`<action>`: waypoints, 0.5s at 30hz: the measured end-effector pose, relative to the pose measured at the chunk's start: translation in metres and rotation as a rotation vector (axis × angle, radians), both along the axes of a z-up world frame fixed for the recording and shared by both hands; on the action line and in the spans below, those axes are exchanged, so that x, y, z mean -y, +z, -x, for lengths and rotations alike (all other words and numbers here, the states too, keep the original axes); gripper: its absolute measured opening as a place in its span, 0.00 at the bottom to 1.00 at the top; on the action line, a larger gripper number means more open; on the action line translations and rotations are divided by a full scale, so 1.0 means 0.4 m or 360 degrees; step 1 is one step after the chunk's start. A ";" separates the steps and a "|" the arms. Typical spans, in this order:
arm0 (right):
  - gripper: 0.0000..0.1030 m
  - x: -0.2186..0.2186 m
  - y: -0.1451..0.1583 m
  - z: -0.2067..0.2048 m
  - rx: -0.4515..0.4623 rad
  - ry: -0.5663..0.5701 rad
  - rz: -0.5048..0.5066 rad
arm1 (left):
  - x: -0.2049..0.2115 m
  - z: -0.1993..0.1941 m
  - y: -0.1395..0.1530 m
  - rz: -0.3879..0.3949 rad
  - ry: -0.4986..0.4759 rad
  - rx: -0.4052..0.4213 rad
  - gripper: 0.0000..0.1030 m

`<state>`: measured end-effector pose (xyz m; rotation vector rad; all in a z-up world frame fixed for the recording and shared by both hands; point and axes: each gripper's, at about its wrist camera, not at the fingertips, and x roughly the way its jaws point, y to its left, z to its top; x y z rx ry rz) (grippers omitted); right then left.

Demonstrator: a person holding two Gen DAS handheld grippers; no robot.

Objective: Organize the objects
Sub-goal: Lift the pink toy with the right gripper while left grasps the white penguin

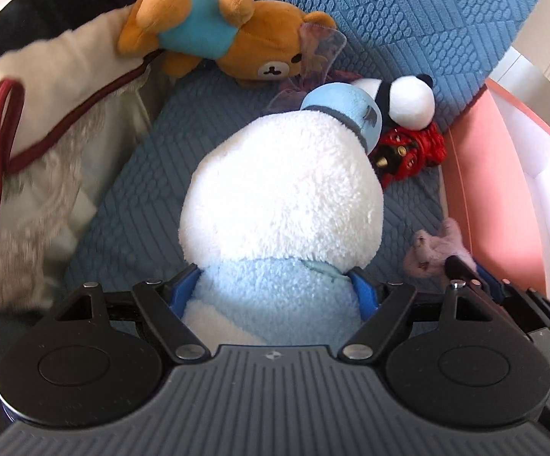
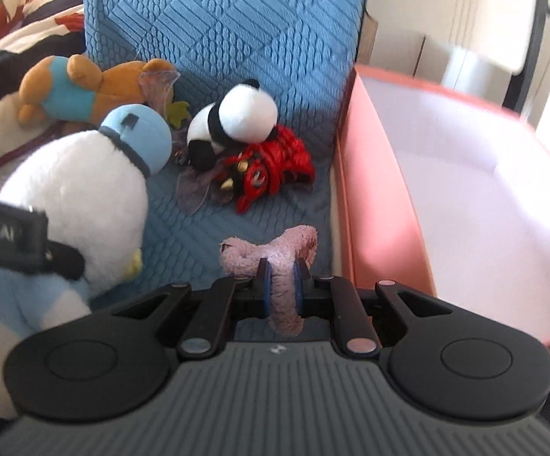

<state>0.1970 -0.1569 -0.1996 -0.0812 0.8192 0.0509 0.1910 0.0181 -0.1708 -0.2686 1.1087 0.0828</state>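
Observation:
My left gripper is shut on a big white and light-blue plush, held by its blue body over the blue sofa seat; the plush also shows in the right wrist view. My right gripper is shut on a small pink plush, also visible in the left wrist view, beside the pink box. A brown bear in a blue shirt, a panda plush and a red toy lie against the sofa back.
The pink box with a white inside stands open to the right of the seat. A white cushion with red piping lies on the left. A thin purple transparent piece lies by the red toy.

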 end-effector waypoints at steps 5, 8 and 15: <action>0.16 0.008 -0.029 0.032 -0.0153 -0.0027 -0.0093 | 0.016 0.035 -0.014 -0.0053 -0.0038 -0.0005 0.81; 0.17 0.014 -0.040 0.043 -0.0205 -0.0047 -0.0153 | 0.019 0.034 -0.023 -0.0057 -0.0073 0.0005 0.83; 0.27 0.018 -0.049 0.037 -0.0247 -0.0098 -0.0210 | 0.004 0.035 -0.051 0.0025 -0.0046 0.0002 0.90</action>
